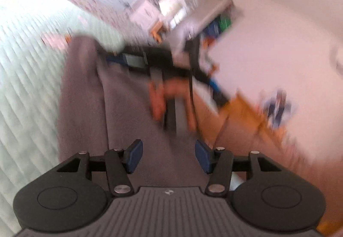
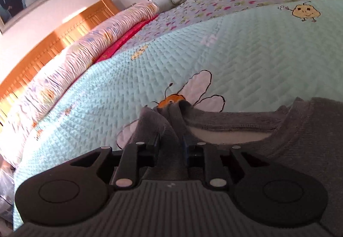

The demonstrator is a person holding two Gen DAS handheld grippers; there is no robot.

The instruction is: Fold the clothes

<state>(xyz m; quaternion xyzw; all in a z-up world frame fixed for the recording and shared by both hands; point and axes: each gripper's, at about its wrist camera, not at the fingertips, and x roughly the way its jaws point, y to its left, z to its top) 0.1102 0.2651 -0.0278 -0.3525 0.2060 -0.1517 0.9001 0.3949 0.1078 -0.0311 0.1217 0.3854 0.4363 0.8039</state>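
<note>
Grey sweater lies spread on the mint quilt; left gripper hovers over it, jaws apart and empty; right gripper pinches bunched fabric near the collar; judged best: lift evenly, keeping cloth taut.

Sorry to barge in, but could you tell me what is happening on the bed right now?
A person with a handheld gripper in each hand is folding a grey sweater on a mint-green quilted bedspread. The right gripper is shut on a bunch of the sweater's fabric beside the collar. The left gripper is open above the grey cloth, gripping nothing; its view is blurred. The fold is not yet finished.
</note>
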